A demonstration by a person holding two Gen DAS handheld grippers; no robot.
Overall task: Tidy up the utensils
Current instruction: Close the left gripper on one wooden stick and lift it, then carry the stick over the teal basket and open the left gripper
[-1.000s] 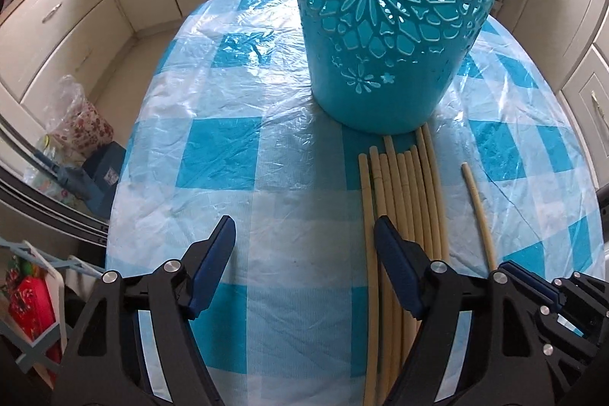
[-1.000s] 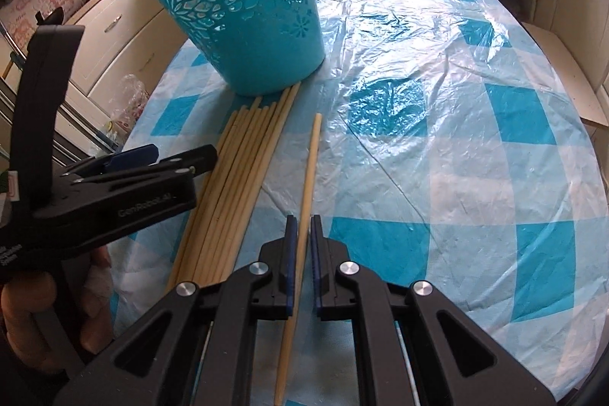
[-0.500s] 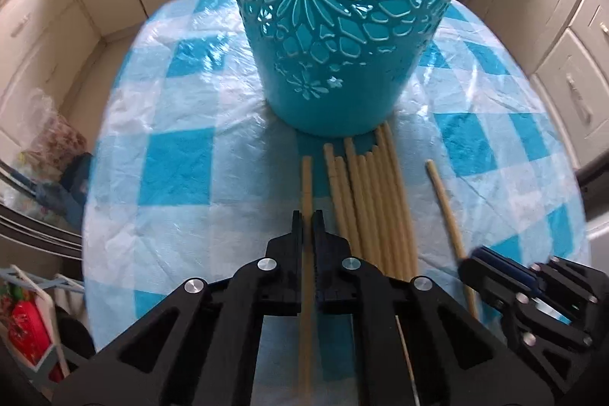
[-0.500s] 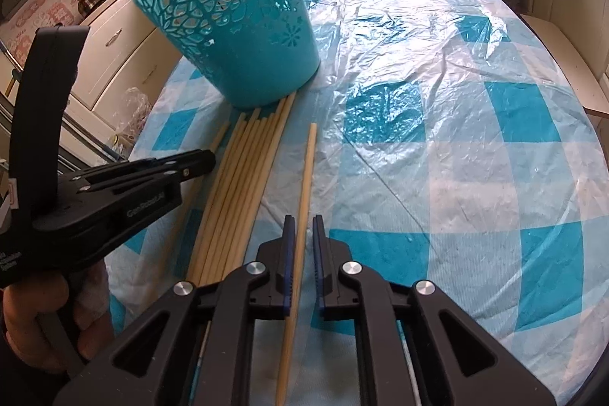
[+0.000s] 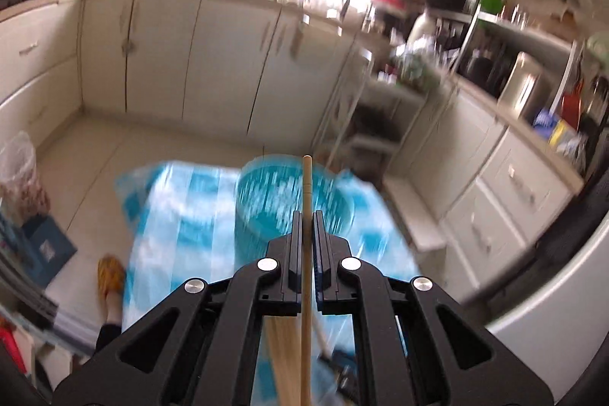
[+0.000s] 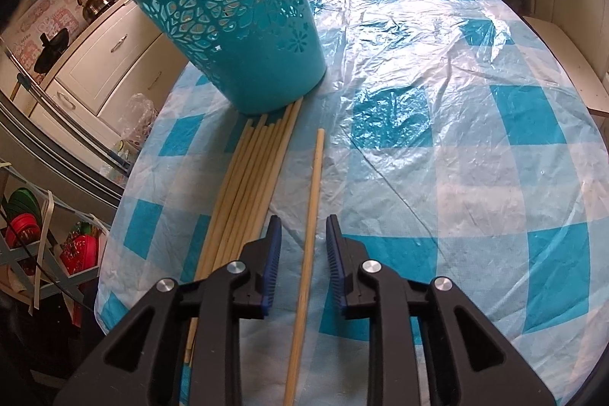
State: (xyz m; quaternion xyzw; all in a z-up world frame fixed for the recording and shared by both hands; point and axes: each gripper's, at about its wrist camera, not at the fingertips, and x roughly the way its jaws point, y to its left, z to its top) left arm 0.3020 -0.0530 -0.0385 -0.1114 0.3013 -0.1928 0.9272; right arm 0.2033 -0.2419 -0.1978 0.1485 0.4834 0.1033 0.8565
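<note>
Lifted off the table since the earlier frame: one stick (image 5: 306,200), pinched in the left gripper (image 5: 305,215).
Jaws of the right gripper (image 6: 303,221) have just been opening, spread around a lone stick (image 6: 310,200) near the basket (image 6: 236,25).

In the left wrist view the teal basket (image 5: 293,204) and the checked table cover (image 5: 182,215) are smeared by motion blur, so the basket's cut-out pattern cannot be read, and the black gripper body hides most of the bundle of sticks (image 5: 279,349) below. The held stick (image 5: 306,253) runs off the bottom edge there. In the right wrist view the lone stick (image 6: 308,238) also leaves the bottom edge, and the basket's rim is probably cut by the top edge.
</note>
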